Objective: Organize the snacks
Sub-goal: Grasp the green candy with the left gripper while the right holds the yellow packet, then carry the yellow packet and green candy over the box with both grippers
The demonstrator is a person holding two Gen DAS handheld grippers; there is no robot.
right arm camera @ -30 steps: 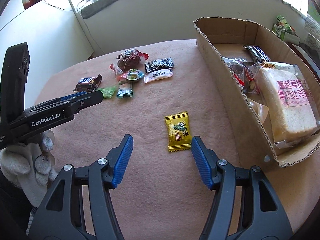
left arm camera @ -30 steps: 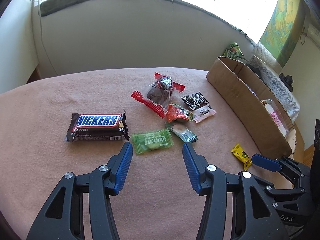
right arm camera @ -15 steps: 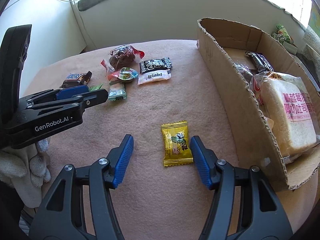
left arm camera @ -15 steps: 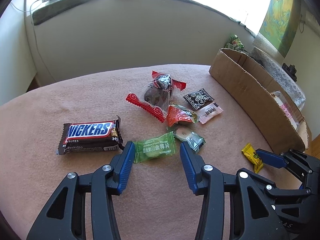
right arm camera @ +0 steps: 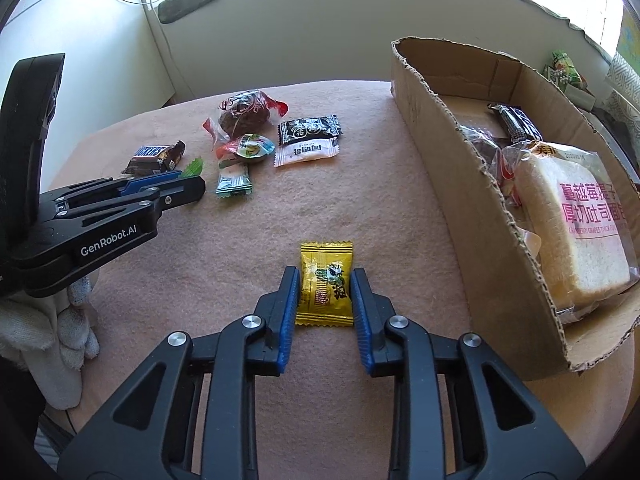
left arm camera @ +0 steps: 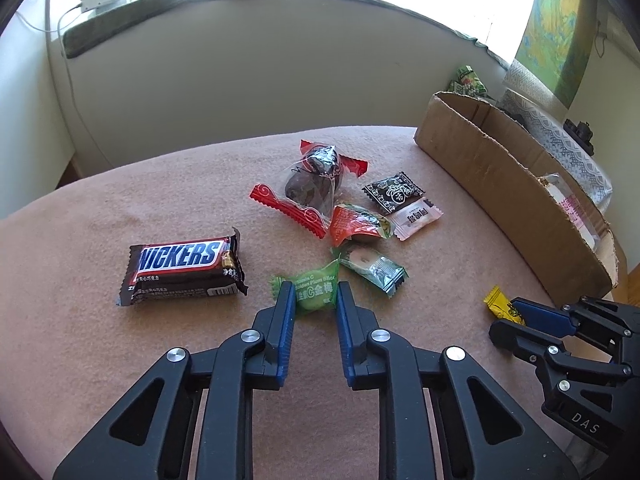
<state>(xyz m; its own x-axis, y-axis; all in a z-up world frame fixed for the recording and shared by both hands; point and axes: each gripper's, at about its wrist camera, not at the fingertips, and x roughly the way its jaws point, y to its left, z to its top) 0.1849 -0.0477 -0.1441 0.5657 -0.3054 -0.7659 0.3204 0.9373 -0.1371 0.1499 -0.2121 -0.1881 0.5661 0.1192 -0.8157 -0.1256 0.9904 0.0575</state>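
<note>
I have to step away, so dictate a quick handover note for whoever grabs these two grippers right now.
Left gripper: shut on the green plum candy, on the blanket.
Right gripper: shut on the yellow candy, also not lifted.
Cardboard box at right already holds the bread pack and a few wrapped snacks.
Left to do: drop both candies in the box, then the Snickers bar and the cluster of small packets.
</note>
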